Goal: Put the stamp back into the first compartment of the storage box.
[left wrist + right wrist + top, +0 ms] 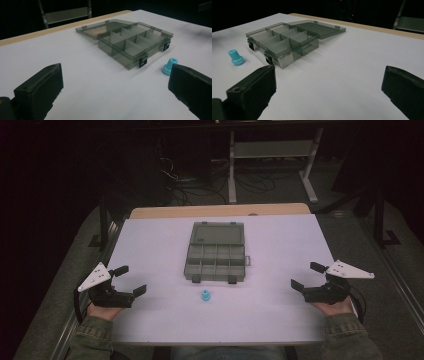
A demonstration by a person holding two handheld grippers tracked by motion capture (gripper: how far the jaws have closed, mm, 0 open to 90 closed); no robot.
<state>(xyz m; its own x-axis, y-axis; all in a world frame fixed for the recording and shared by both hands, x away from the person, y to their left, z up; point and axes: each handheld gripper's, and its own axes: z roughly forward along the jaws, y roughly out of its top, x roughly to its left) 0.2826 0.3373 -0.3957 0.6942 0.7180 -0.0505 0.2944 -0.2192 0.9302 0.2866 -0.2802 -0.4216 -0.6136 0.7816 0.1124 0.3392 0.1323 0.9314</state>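
Presently, lower left of the high view: left gripper [128, 280] — jaws spread, holding nothing. Centre: organizer box [216, 251], lid open, compartments seemingly empty; blue cap [205, 295] just below it, untouched. Lower right: right gripper [306, 276] — likewise spread. Placement not yet begun.

- In your left gripper view, the right jaw covers one side of the little blue cap [170, 66].
- Both black jaws run off the bottom edge in each gripper view, so you can't see where they join.
- From the high view, your arms are cut off at the bottom edge, just past the green sleeves [93, 339].
- The small label [286, 60] on the compartment box [287, 41] is too tiny to read.
- The room behind the table [280, 320] is too dark to make out.
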